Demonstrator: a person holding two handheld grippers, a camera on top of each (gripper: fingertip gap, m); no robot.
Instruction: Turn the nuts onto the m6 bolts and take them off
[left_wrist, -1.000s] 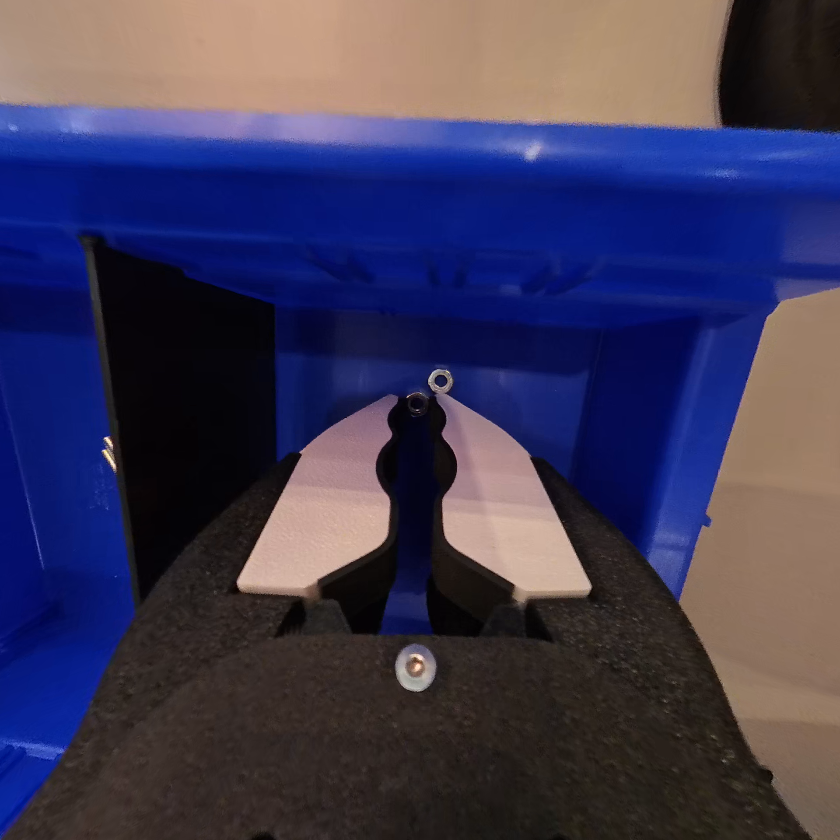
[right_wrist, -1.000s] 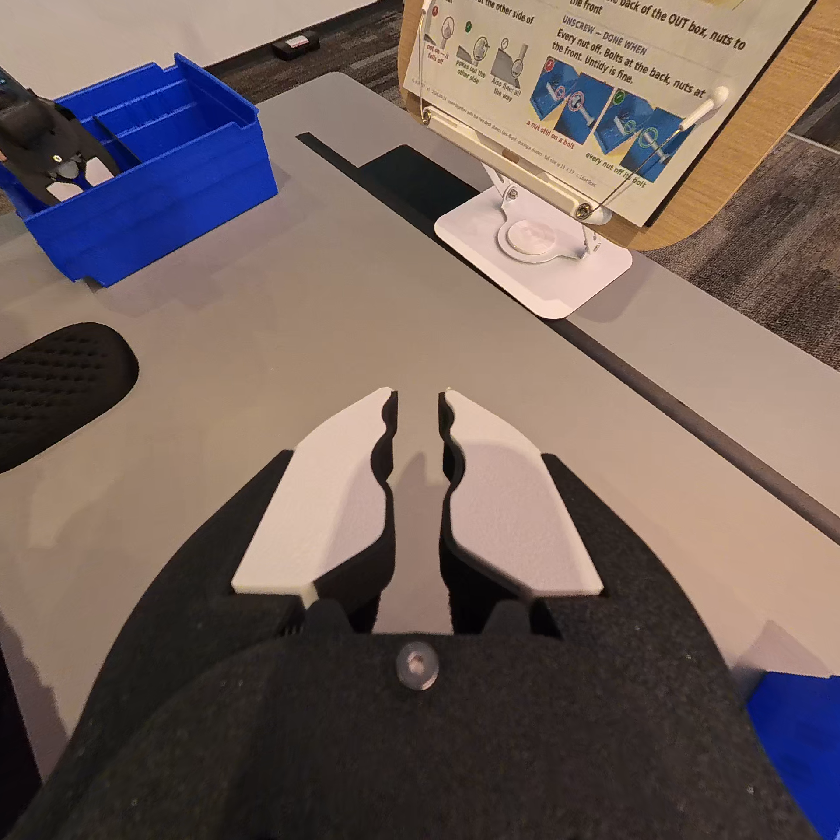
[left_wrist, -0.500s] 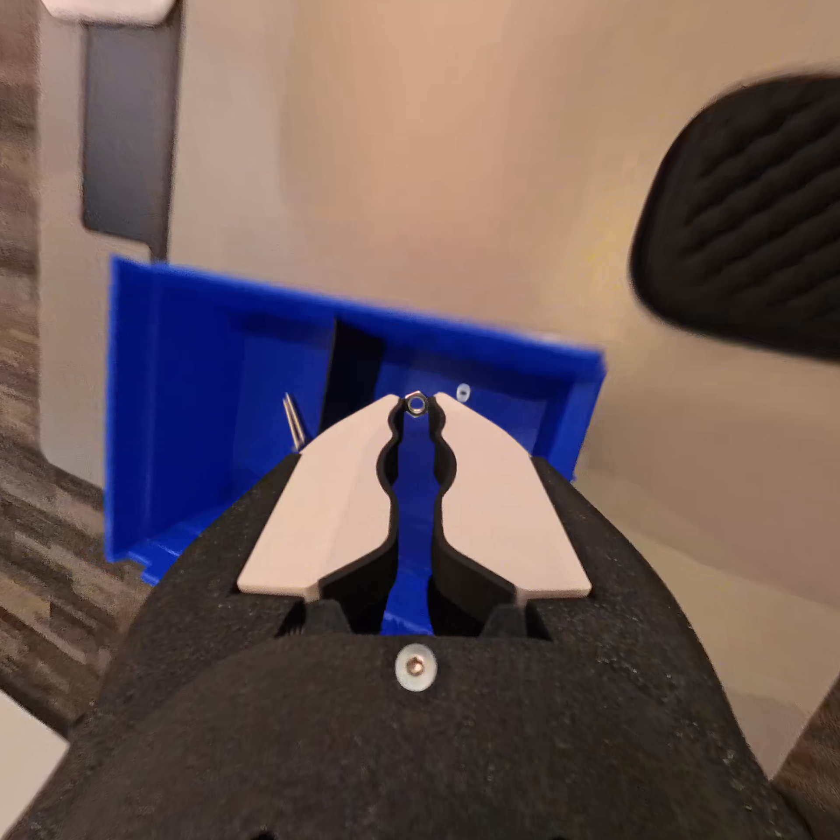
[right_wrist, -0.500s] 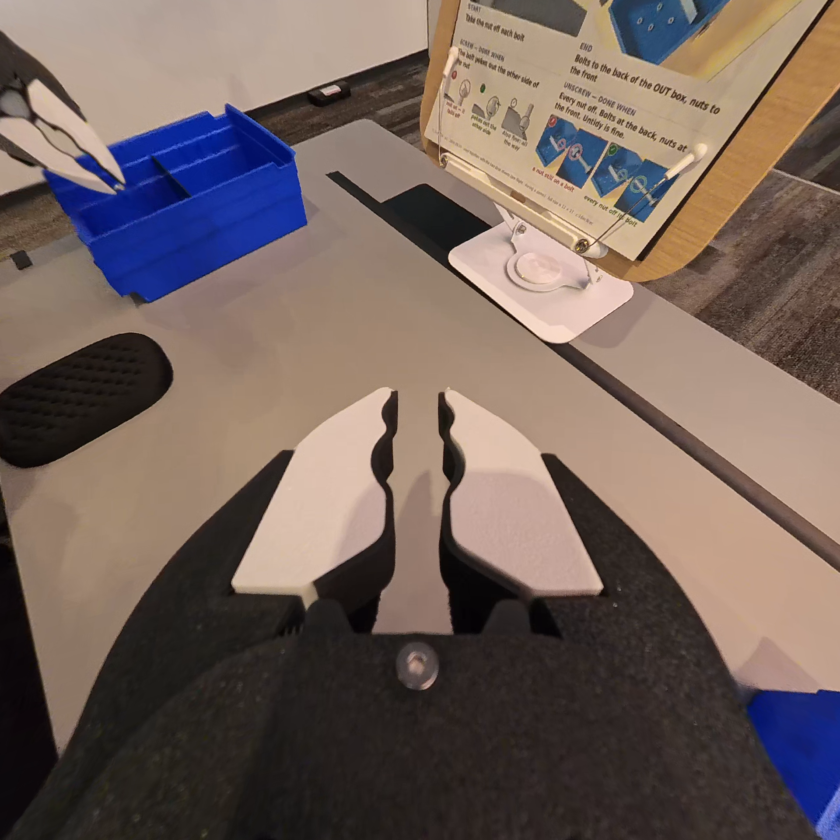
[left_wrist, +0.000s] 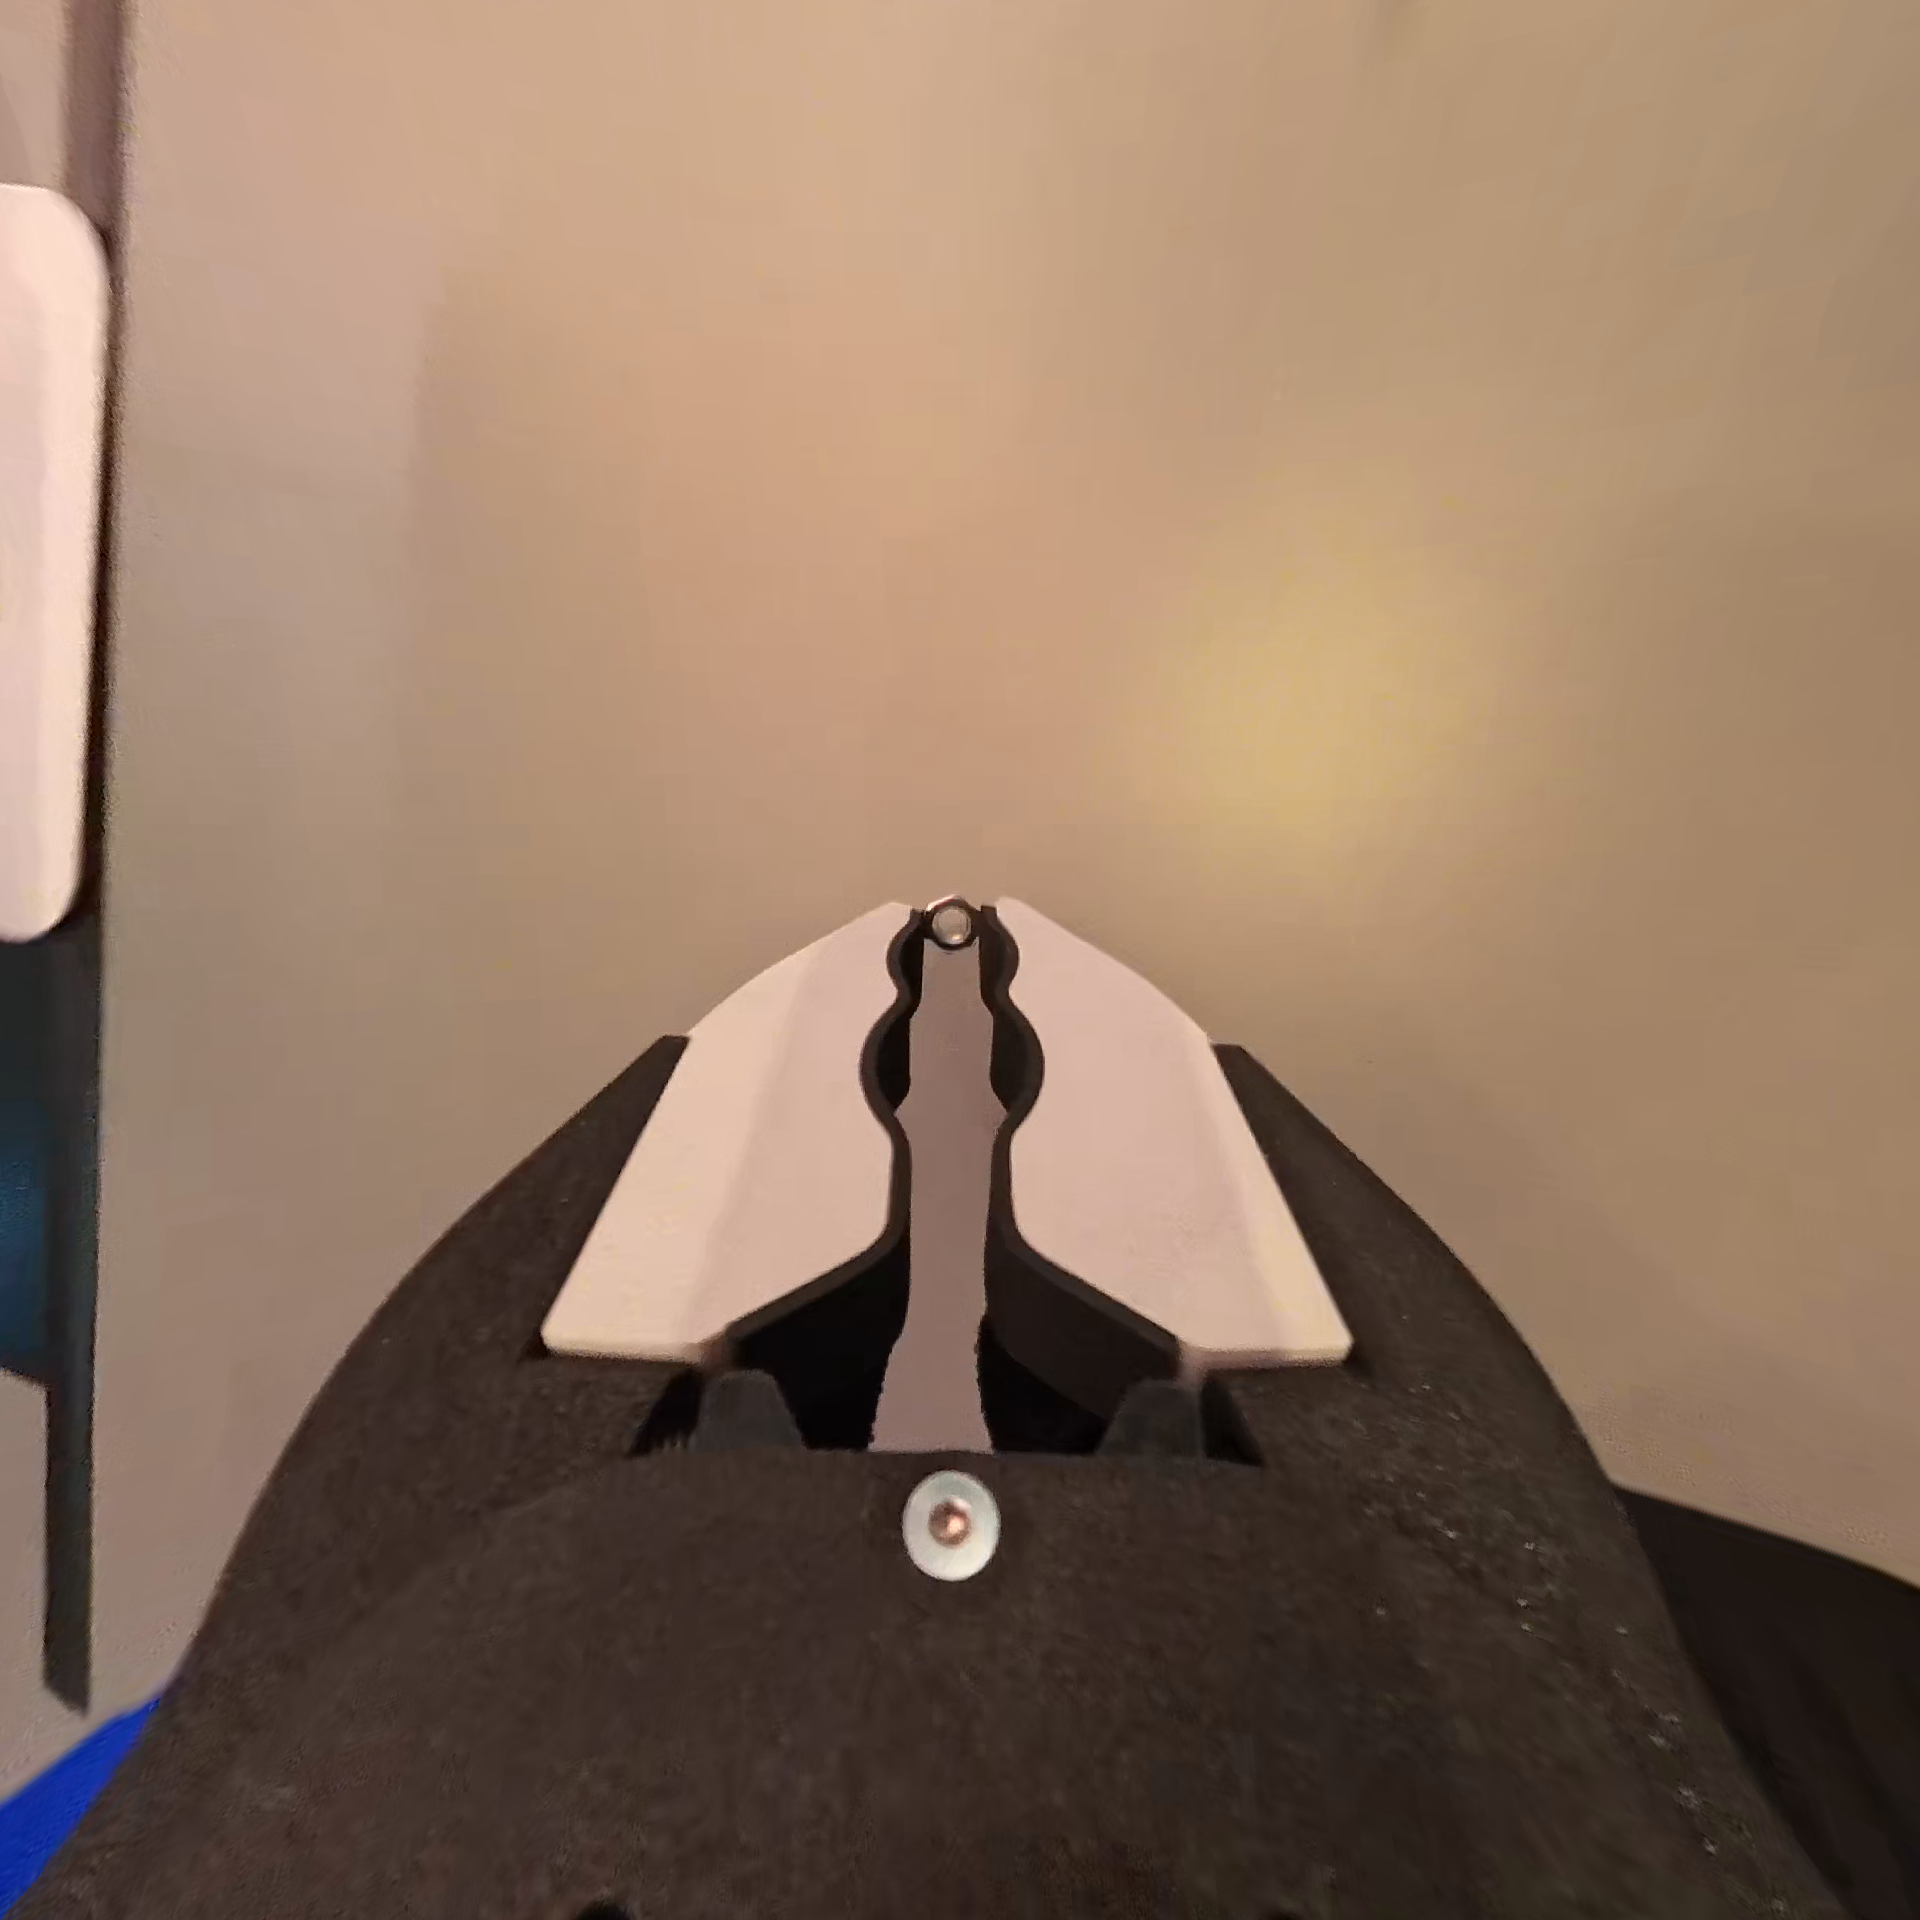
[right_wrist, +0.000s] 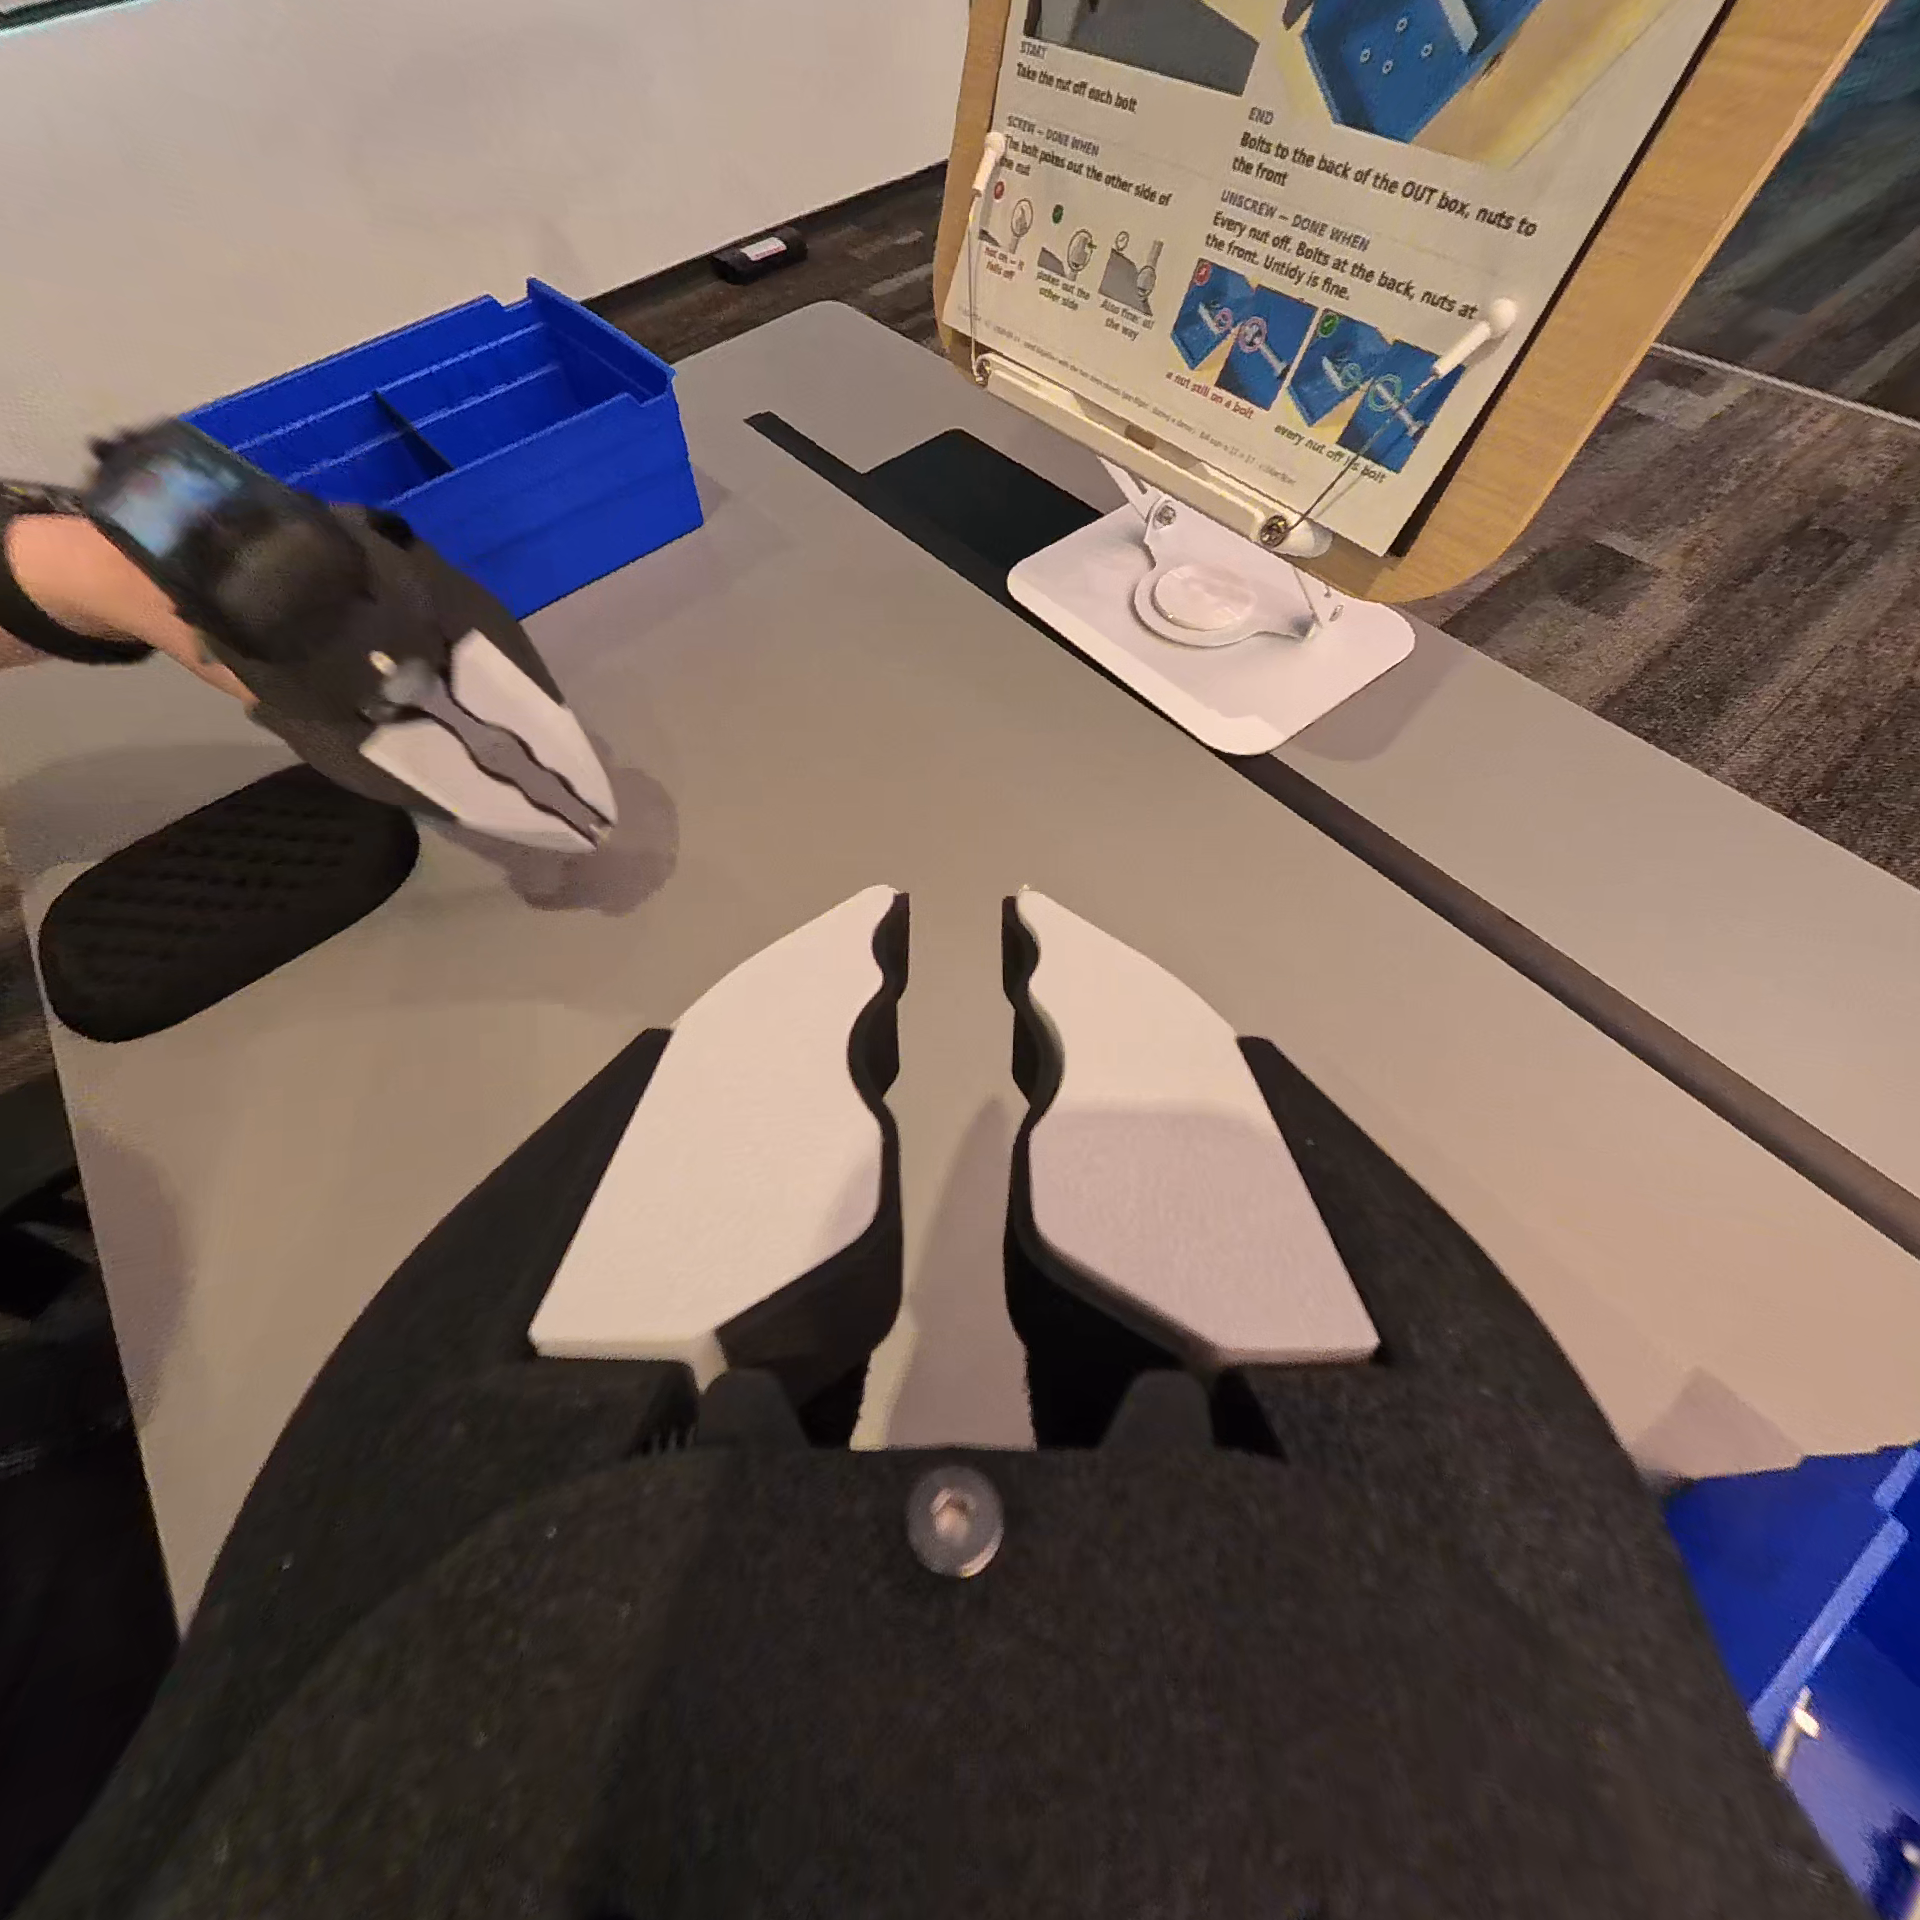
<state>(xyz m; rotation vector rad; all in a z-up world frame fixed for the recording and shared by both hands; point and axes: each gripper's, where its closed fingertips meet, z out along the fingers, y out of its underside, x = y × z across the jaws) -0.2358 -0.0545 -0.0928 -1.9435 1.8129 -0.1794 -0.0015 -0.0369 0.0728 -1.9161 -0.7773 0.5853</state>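
The left gripper is clenched on a small silver nut, which is pinched at the very tips of the white fingers in the centre of the left wrist view. Behind the tips lies only the bare grey table. A white plate shows at the left edge of that frame, and a strip of blue at the lower left corner.

In the right wrist view, the left gripper appears at middle left, blurred, tilted down with its tips just above the table, beside a black textured pad. A person's hand holds it at the left edge.

The right gripper is released: its jaws stand apart with bare table showing between them and nothing held.

A blue bin with a divider stands on the table at upper left of the right wrist view. A second blue bin shows at the lower right corner; a small pale metal part lies in it, too small to identify. An instruction sheet on a white stand occupies the upper right.
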